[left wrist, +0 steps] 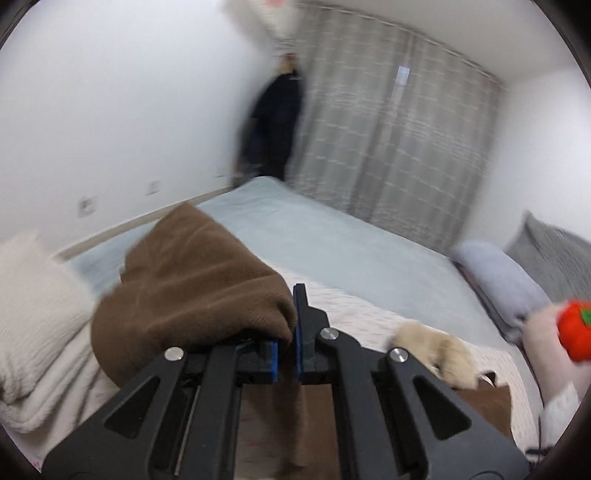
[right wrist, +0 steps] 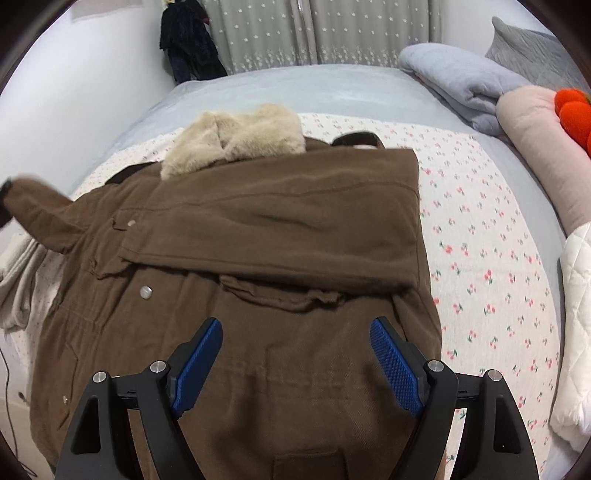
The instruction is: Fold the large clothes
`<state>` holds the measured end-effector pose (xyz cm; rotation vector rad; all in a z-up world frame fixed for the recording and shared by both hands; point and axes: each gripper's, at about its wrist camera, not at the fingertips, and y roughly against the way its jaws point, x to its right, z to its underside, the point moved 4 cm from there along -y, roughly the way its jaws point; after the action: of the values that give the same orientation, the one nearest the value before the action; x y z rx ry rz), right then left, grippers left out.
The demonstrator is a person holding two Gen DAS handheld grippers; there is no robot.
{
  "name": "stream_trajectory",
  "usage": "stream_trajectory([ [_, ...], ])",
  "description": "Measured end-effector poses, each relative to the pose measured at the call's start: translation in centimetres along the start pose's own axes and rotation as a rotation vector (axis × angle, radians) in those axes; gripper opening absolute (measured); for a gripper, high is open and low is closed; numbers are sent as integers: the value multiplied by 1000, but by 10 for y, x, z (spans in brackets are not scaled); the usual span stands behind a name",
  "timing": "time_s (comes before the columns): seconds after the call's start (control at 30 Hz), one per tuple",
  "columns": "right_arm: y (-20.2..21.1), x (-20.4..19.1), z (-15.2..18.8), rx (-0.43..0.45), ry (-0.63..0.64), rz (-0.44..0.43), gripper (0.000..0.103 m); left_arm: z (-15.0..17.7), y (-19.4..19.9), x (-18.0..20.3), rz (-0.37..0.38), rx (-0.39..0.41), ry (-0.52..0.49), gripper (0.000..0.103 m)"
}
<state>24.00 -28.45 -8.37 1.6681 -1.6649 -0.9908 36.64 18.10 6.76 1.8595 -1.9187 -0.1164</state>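
A large brown coat (right wrist: 258, 221) with a cream fur collar (right wrist: 236, 136) lies spread on a floral sheet (right wrist: 480, 240) on the bed. Its right side is folded across the chest. My right gripper (right wrist: 295, 325) hovers open above the coat's lower body, with nothing between its blue pads. My left gripper (left wrist: 286, 332) is shut on the coat's left sleeve (left wrist: 192, 280); the brown cloth drapes over its left finger and hangs raised above the bed. In the right wrist view that sleeve (right wrist: 37, 206) stretches up toward the left edge. The fur collar (left wrist: 436, 350) shows to the right of the left gripper.
A folded grey blanket (right wrist: 454, 74), a pinkish bolster (right wrist: 535, 147) with orange plush toys (right wrist: 572, 107) and a white quilt (right wrist: 576, 332) line the bed's right side. Cream cloth (left wrist: 33, 314) lies at the left. Dark garments (right wrist: 188, 40) hang by the grey curtains (right wrist: 295, 33).
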Motion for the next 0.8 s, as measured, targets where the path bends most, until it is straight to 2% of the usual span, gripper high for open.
stream_trajectory([
  [0.17,11,-8,-12,28,14,-16,84,3,-4,84,137,-28,-122,7],
  [0.27,16,-11,-18,43,11,-29,84,27,-13,138,222,-87,-182,7],
  [0.33,19,-13,-22,53,11,-33,84,44,-17,158,253,-127,-212,7],
  [0.47,20,-13,-26,57,6,-36,84,107,-38,198,324,-273,-279,8],
  [0.57,18,-11,-27,54,0,-42,84,175,-66,215,370,-462,-310,8],
  [0.67,14,-10,-27,44,-4,-46,84,243,-75,216,369,-626,-371,12],
  [0.73,13,-10,-28,43,-8,-47,84,267,-79,217,350,-663,-419,15],
  [0.77,13,-10,-30,42,-14,-50,84,268,-73,222,366,-620,-430,16],
  [0.8,13,-10,-32,43,-19,-54,84,268,-69,222,373,-621,-424,17],
])
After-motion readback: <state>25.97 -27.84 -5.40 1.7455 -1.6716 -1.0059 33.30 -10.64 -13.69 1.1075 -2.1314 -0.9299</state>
